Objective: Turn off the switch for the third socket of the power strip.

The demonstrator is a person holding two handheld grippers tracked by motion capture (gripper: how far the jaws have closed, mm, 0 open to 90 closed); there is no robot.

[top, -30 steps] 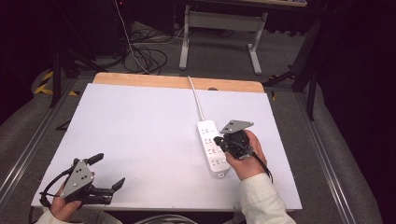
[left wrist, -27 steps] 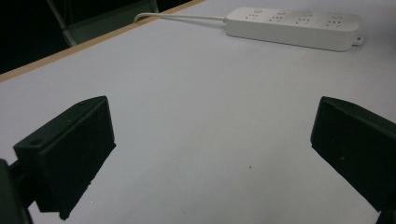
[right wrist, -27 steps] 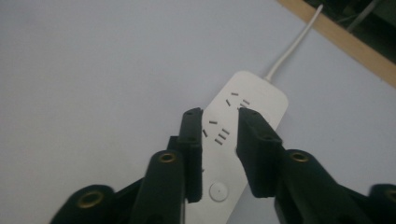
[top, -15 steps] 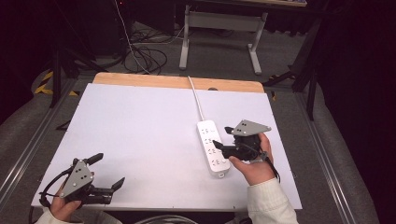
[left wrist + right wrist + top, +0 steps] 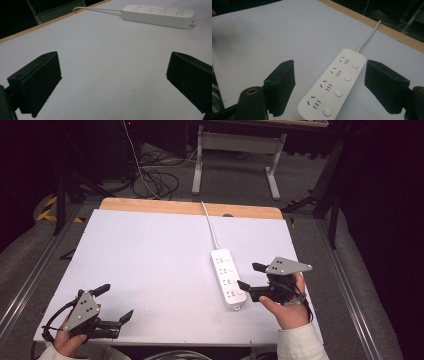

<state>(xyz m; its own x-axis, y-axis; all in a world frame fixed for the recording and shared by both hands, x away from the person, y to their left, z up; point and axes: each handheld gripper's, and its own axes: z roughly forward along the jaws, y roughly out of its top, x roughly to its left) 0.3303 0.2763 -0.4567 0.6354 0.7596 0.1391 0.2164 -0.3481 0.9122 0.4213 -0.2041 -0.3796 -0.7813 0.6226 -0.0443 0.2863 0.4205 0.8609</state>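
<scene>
A: How many power strips are on the bench (image 5: 150, 260)?
B: One white power strip (image 5: 228, 277), with four sockets and four buttons.
A: And hand-held grippers?
B: Two: a left hand-held gripper (image 5: 115, 303) and a right hand-held gripper (image 5: 248, 276).

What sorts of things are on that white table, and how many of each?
White power strip with its cord: 1
Hand-held black grippers: 2, the left gripper and the right gripper, both open
Total: 3

Dark lab: white worktable (image 5: 150, 265), floor cables (image 5: 155, 180)
</scene>
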